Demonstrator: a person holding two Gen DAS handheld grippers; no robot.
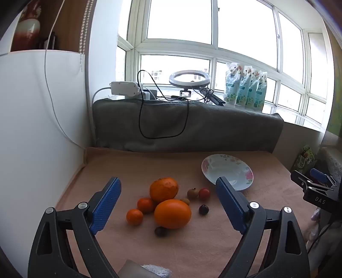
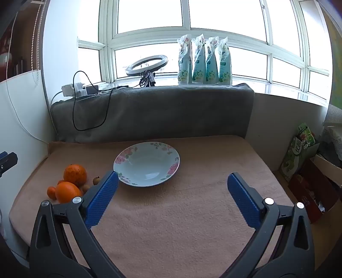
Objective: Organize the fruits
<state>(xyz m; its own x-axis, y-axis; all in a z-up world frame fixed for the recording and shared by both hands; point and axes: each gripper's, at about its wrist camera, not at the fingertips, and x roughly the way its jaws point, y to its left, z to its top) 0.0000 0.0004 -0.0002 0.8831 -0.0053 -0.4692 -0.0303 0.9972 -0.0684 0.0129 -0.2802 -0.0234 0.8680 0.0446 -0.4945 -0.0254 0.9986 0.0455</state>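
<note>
A surface (image 2: pixel 192 213) covered with a peach-coloured cloth fills the lower part of both views, with a grey blanket (image 2: pixel 160 111) draped along its far edge below a wide window (image 2: pixel 192 17). On the sill stand four pouches (image 2: pixel 205 62), a ring light (image 2: pixel 147 64) and a white power strip (image 1: pixel 124 87) with a black cable hanging down the blanket.

The left gripper (image 1: pixel 168 203) hangs above the near part of the surface, tilted downward, its blue-padded fingers (image 1: pixel 106 205) spread wide with nothing between the pads. The right gripper (image 2: pixel 171 198) hangs the same way over bare cloth, its fingers (image 2: pixel 102 198) also wide apart and empty.

A flowered plate (image 2: pixel 128 158) lies empty toward the back of the surface, to the right of the fruit and apart from it.

The fruit sits in a loose cluster on the cloth. A smooth large orange (image 1: pixel 172 213) lies nearest, touching a rougher large orange (image 1: pixel 164 189) behind it. Two small mandarins (image 1: pixel 134 217) (image 1: pixel 145 204) lie just to their left. To the right are a small red fruit (image 1: pixel 204 194), a brownish round fruit (image 1: pixel 192 193) beside it, and another brownish one (image 1: pixel 185 201) tucked against the smooth orange. A dark round fruit (image 1: pixel 203 209) lies alone further right, and a second dark one (image 1: pixel 160 231) sits just in front of the smooth orange.
</note>
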